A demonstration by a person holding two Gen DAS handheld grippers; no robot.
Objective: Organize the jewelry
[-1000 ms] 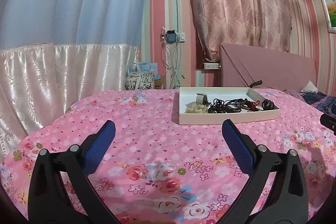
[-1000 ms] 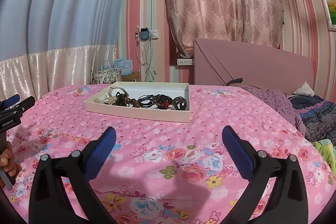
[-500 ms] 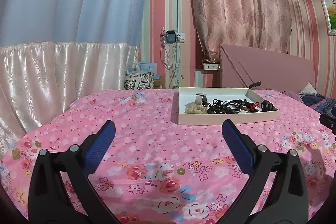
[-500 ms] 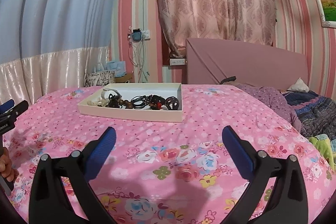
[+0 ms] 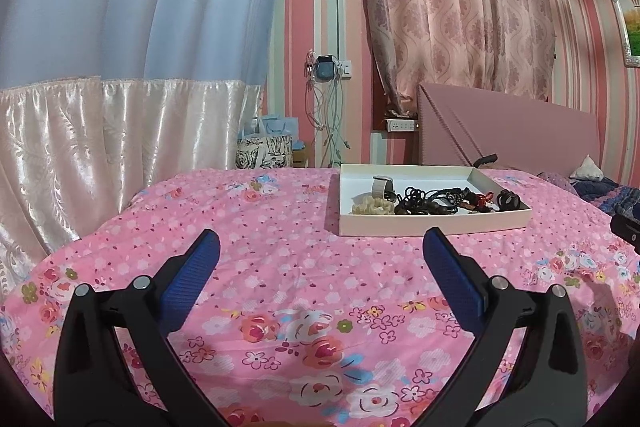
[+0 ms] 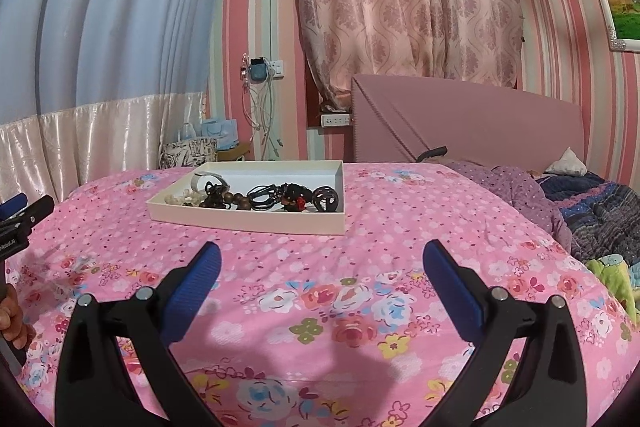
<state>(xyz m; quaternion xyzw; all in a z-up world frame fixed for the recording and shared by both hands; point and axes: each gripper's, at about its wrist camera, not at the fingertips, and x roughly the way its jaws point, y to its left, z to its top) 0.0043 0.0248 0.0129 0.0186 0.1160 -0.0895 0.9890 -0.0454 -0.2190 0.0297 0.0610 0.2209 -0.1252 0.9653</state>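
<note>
A shallow cream tray (image 5: 432,223) lies on the pink floral bedspread, ahead and right in the left wrist view, ahead and left in the right wrist view (image 6: 248,217). It holds a tangle of jewelry: a pale beaded piece (image 5: 370,206), a white bangle (image 5: 382,185), black cords (image 5: 428,201), brown wooden beads (image 6: 224,201) and a dark round piece (image 6: 325,199). My left gripper (image 5: 322,247) is open and empty, well short of the tray. My right gripper (image 6: 322,255) is open and empty, also short of it.
The bedspread (image 5: 280,267) covers the bed. A pink headboard (image 6: 464,123) stands behind the tray. Purple and dark blankets (image 6: 580,203) lie at the right. Patterned bags (image 5: 266,151) sit beyond the far edge. The left gripper's tip (image 6: 24,211) shows in the right wrist view.
Both views have tilted up slightly, so the tray sits a little lower and nearer. In the right wrist view the tray has drifted left. Both grippers stay open.
</note>
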